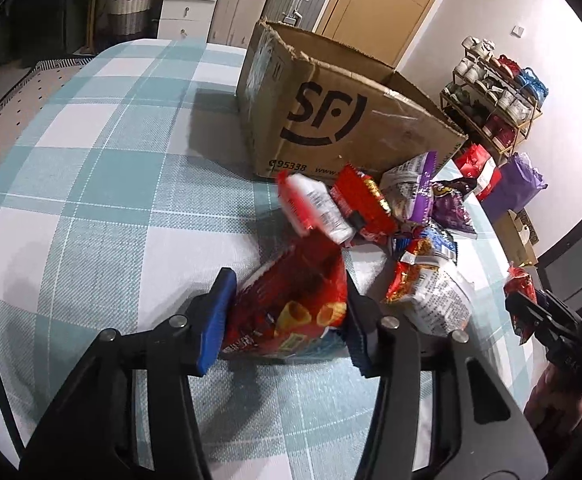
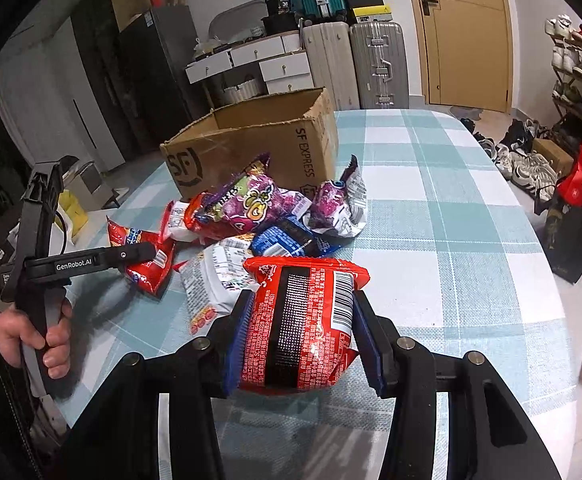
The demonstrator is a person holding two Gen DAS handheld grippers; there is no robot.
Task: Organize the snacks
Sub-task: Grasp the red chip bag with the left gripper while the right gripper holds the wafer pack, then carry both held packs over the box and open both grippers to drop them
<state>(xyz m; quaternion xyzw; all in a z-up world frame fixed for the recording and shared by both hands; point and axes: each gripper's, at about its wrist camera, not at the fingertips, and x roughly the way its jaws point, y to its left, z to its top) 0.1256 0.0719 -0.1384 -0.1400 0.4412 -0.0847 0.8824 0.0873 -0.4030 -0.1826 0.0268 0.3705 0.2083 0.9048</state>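
Note:
My left gripper (image 1: 287, 304) is shut on a red snack bag with roll pictures (image 1: 291, 304), held just above the checked tablecloth. My right gripper (image 2: 303, 328) is shut on a red packet with a barcode (image 2: 303, 328). A pile of snack bags (image 1: 403, 216) lies between the grippers and the open cardboard SF box (image 1: 331, 120). In the right wrist view the pile (image 2: 259, 216) sits in front of the box (image 2: 251, 148), and the left gripper (image 2: 131, 256) shows at the left holding its red bag (image 2: 151, 268).
The table (image 1: 91, 200) has a blue and white checked cloth. A shoe rack (image 1: 495, 92), a red bag and a purple bag stand on the floor to the right. Suitcases, drawers and a door are behind the table.

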